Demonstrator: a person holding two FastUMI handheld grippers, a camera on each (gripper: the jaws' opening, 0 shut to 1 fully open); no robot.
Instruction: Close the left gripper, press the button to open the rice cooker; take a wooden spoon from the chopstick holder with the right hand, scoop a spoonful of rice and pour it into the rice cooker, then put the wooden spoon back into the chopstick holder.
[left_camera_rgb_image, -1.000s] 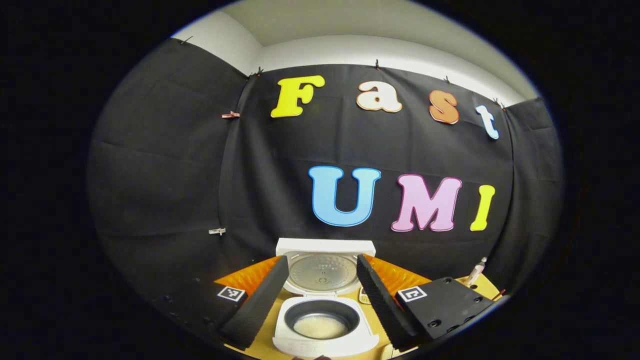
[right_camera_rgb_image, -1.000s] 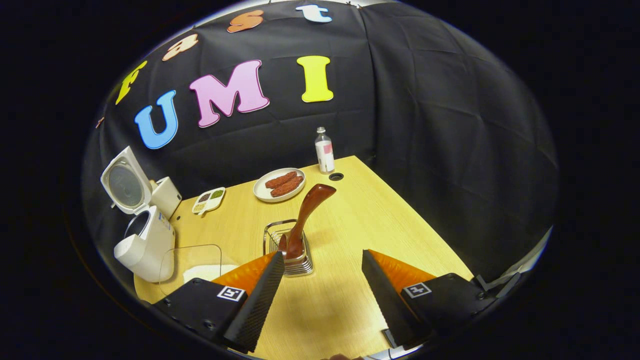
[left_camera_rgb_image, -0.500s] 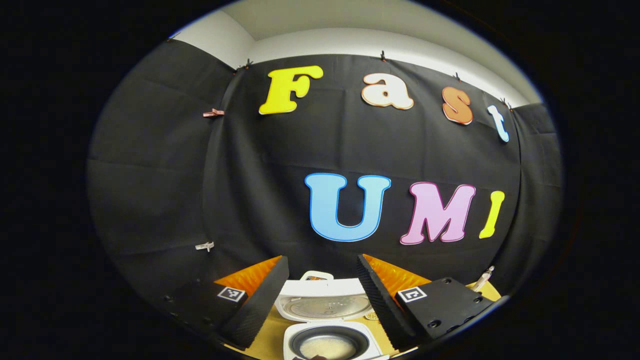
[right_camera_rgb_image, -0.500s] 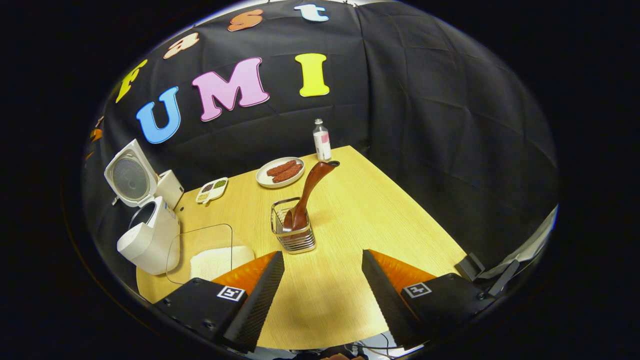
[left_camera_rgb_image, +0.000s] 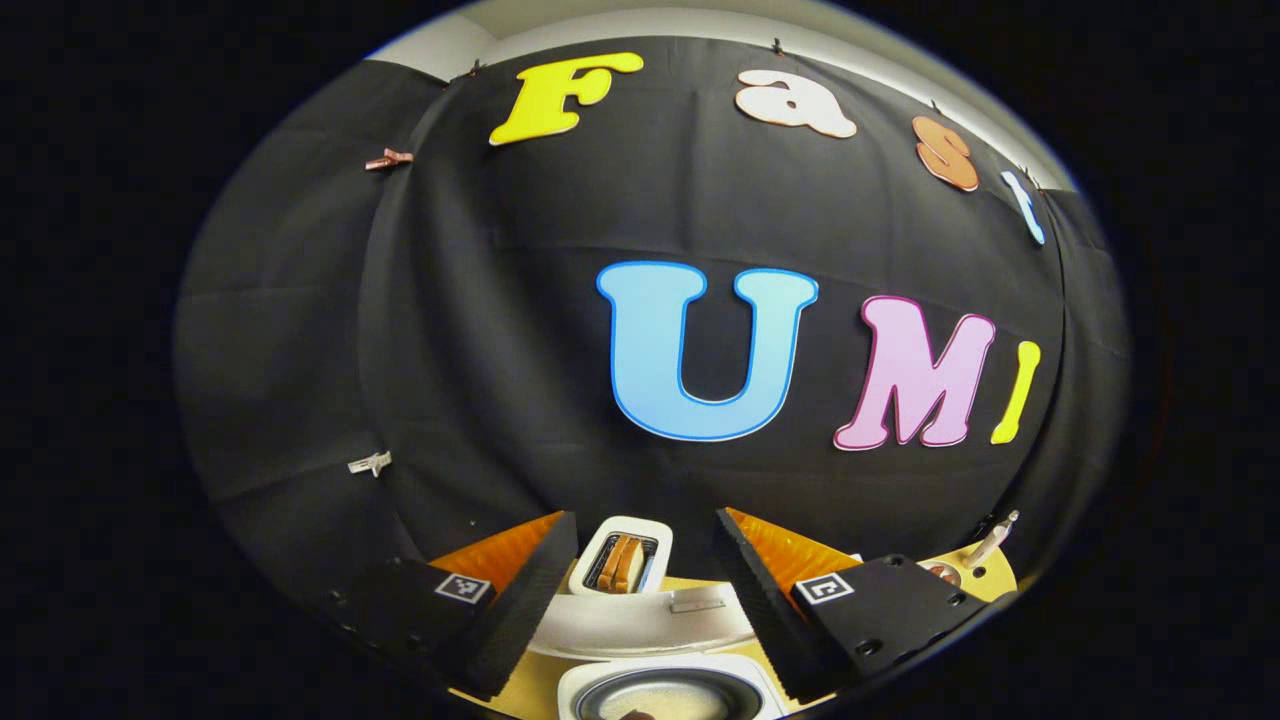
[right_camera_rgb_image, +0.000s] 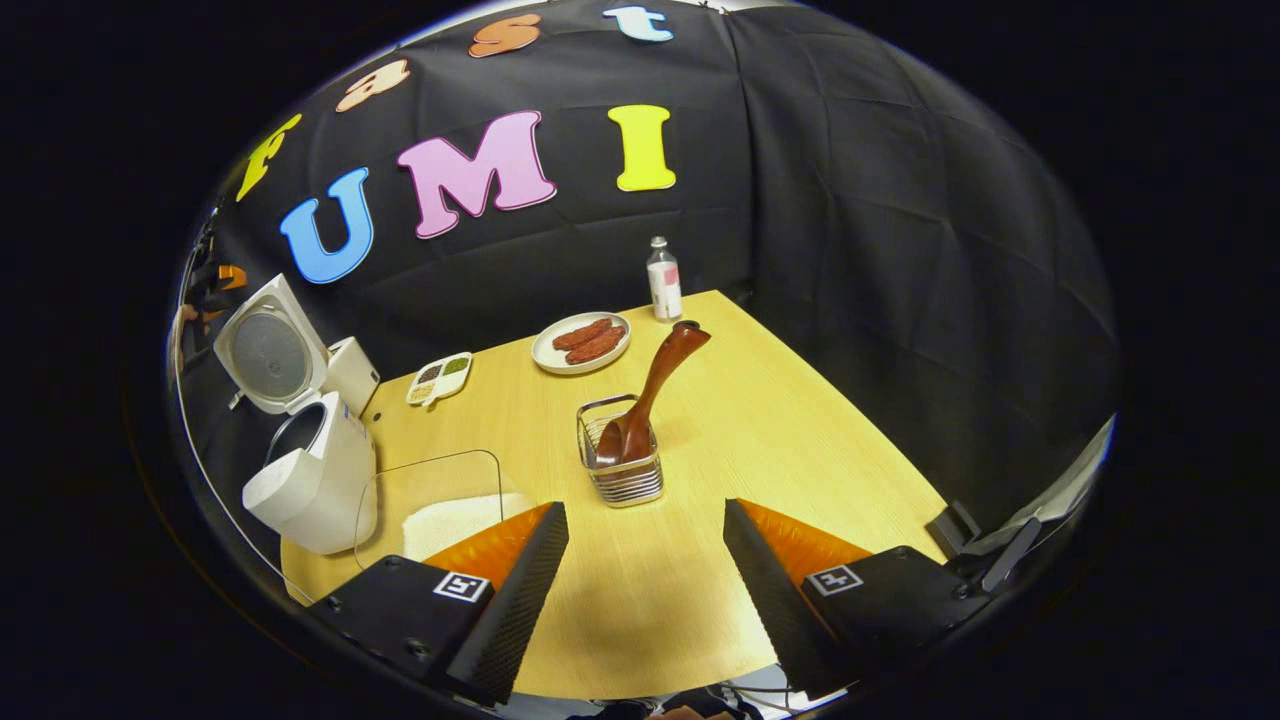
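Spoon (right_camera_rgb_image: 648, 395) standing in the wire holder (right_camera_rgb_image: 622, 470), rice cooker (right_camera_rgb_image: 305, 460) lid up.
Both grippers, left (left_camera_rgb_image: 645, 600) and right (right_camera_rgb_image: 645, 590), gape empty; the cooker's pot seems to hold rice.

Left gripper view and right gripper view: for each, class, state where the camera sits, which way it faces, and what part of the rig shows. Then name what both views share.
Left gripper view: rides on the left gripper, faces the booth wall above the open rice cooker; its own two fingers show, apart.
Right gripper view: rides on the right gripper, looks down across the table at the wooden spoon in the chopstick holder; its fingers show, apart.
Shared: rice cooker, table, wall.
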